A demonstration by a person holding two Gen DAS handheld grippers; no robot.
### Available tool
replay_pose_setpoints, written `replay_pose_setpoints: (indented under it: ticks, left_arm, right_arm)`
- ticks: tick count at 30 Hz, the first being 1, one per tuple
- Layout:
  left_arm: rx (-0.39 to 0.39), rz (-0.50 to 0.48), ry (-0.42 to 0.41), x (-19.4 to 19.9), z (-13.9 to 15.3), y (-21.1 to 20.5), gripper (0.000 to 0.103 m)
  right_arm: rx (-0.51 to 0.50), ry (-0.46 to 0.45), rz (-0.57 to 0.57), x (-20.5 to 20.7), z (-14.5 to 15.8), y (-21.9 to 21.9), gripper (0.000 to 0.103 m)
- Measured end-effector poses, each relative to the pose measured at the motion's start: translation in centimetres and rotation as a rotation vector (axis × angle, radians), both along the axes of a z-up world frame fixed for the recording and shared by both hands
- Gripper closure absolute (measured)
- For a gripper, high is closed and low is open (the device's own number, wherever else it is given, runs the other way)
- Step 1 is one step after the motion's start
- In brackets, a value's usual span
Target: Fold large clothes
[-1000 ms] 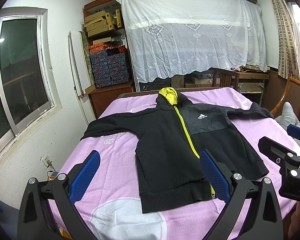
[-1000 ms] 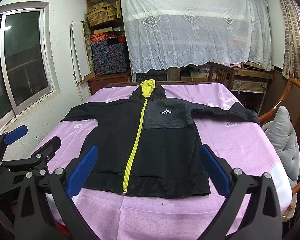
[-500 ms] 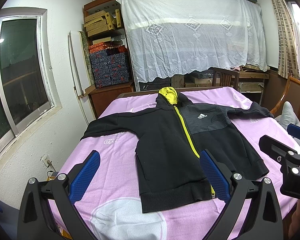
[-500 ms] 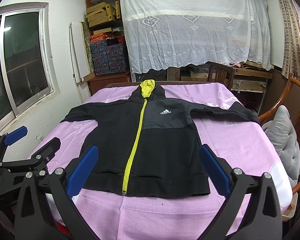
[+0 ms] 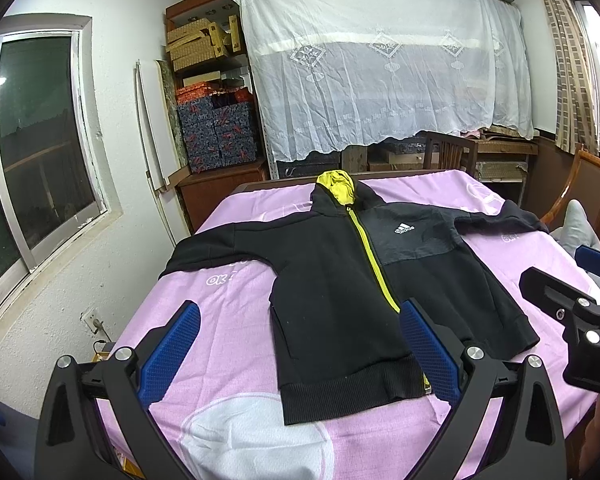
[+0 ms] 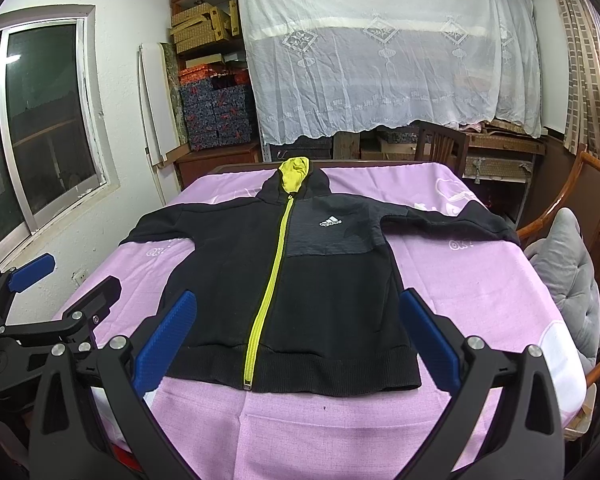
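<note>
Nothing moved; hoodie (image 6: 308, 280) flat beyond spread jaws, untouched.

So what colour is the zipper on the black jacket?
Bright yellow-green zipper, clearest in the right wrist view.

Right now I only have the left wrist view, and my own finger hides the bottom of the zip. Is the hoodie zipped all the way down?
Observer: Yes. In the right wrist view the yellow zip runs closed right down to the hem of the hoodie.
Operator: Is the right gripper open? I only see its edge.
Observer: Yes, the right gripper is wide open and empty, pointing at the hem.
</note>
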State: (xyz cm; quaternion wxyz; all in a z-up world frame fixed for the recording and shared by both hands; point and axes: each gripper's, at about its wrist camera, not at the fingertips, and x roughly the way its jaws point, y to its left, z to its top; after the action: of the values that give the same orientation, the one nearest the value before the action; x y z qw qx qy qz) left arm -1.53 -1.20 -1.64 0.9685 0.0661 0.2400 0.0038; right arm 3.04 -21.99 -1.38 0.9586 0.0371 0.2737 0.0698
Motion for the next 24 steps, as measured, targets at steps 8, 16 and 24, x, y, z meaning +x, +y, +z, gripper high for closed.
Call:
replay_pose_setpoints:
  ticks: [8, 16, 24]
  left_arm:
    - [-0.137, -0.026, 0.209, 3.7, -3.9, 4.4, 0.003]
    - [-0.353, -0.055, 0.501, 9.4, -10.4, 8.5, 0.004]
    - [-0.412, -0.140, 0.557, 11.1, -12.0, 8.2, 0.004]
  right_arm:
    - [0.006, 0.034, -0.038, 1.2, -1.8, -2.4, 0.004]
    - [0.052, 0.185, -0.106, 4.9, -8.2, -8.7, 0.004]
    - [0.160, 0.292, -0.123, 8.0, -12.0, -12.5, 0.015]
